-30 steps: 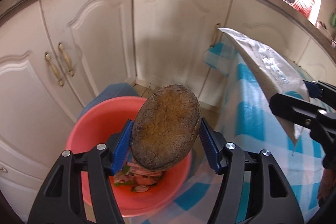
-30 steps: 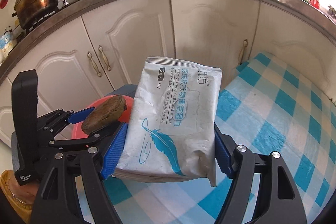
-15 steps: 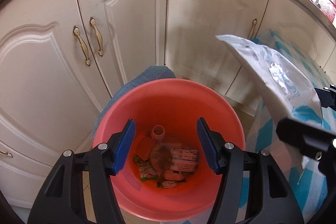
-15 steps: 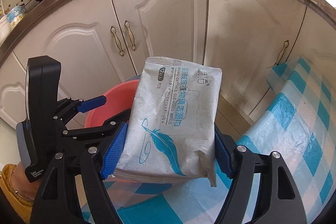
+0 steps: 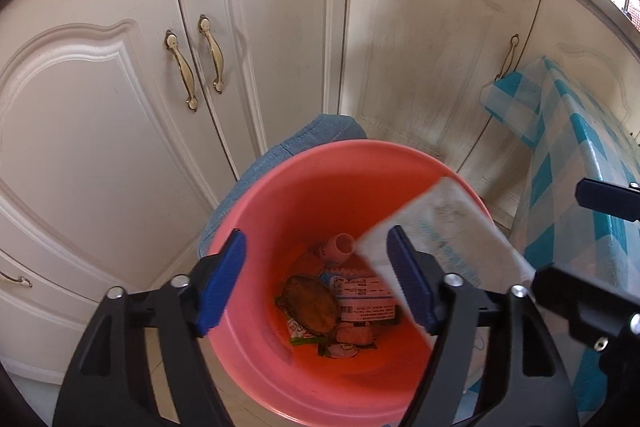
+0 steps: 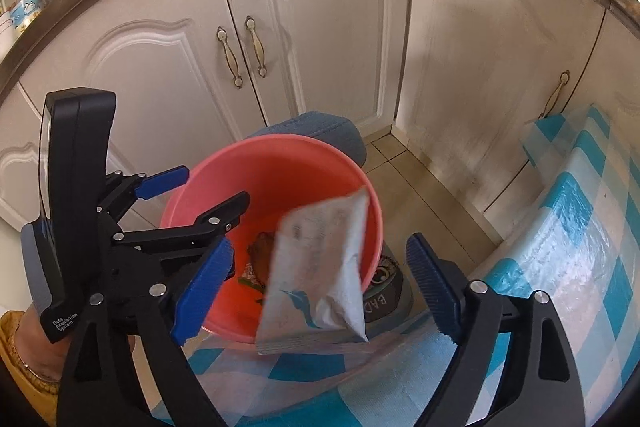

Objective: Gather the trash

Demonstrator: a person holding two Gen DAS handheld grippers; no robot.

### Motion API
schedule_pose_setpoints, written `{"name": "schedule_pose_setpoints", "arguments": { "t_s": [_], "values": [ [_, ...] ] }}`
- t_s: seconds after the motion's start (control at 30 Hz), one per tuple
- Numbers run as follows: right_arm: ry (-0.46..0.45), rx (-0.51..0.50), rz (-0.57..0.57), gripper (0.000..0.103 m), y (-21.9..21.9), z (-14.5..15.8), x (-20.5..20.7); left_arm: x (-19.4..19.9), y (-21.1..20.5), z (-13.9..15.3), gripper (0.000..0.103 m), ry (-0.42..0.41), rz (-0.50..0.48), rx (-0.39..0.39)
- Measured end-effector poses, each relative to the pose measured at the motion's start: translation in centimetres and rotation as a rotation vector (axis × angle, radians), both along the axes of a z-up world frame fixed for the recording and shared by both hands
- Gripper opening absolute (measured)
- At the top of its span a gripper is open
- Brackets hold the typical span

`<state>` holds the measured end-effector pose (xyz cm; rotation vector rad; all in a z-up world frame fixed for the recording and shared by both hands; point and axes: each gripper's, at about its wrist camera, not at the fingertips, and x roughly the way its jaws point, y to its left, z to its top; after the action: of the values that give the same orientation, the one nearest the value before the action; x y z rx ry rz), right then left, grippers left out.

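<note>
Wipes packet (image 6: 320,267), soft, light and slick-skinned by its look, is seen blurred in mid-air over the pink bucket (image 6: 256,155), clear of the right gripper (image 6: 318,283), whose jaws have just been opening. Any re-grip is best taken across its flat faces. The left gripper (image 5: 316,283) is likewise spread, empty.

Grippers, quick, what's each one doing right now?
Left tool: open, holding nothing, over the pink bucket.
Right tool: just opened; wipes pack loose between its fingers.
</note>
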<state>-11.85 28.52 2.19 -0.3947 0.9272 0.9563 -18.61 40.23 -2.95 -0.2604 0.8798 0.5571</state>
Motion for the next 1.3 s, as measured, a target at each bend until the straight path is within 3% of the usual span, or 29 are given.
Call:
{"name": "schedule_pose_setpoints", "arguments": {
  "t_s": [0.1, 0.3, 0.57, 0.97, 1.3],
  "values": [
    [-0.007, 0.016, -0.038, 0.088, -1.2, 0.6, 0.6, 0.2, -0.2, 0.2, 0.084, 0.007, 0.005, 0.009],
    [-0.033, 0.049, -0.149, 0.089, -4.6, 2.0, 2.1, 1.0, -1.5, 1.2, 0.088, 0.011, -0.021, 0.055],
    [-0.090, 0.069, -0.304, 0.090, -10.3, 4.2, 3.4, 2.7, -4.9, 4.9, 0.094, -0.036, -0.085, 0.137],
    [-0.242, 0.115, -0.564, 0.093, -21.7, 9.7, 3.0, 5.0, -14.8, 13.4, 0.098, -0.219, -0.239, 0.250],
    [-0.404, 0.233, -0.790, 0.094, -32.5, 16.2, -1.7, 4.0, -24.5, 19.7, 0.099, -0.370, -0.400, 0.271]
  ]
}}
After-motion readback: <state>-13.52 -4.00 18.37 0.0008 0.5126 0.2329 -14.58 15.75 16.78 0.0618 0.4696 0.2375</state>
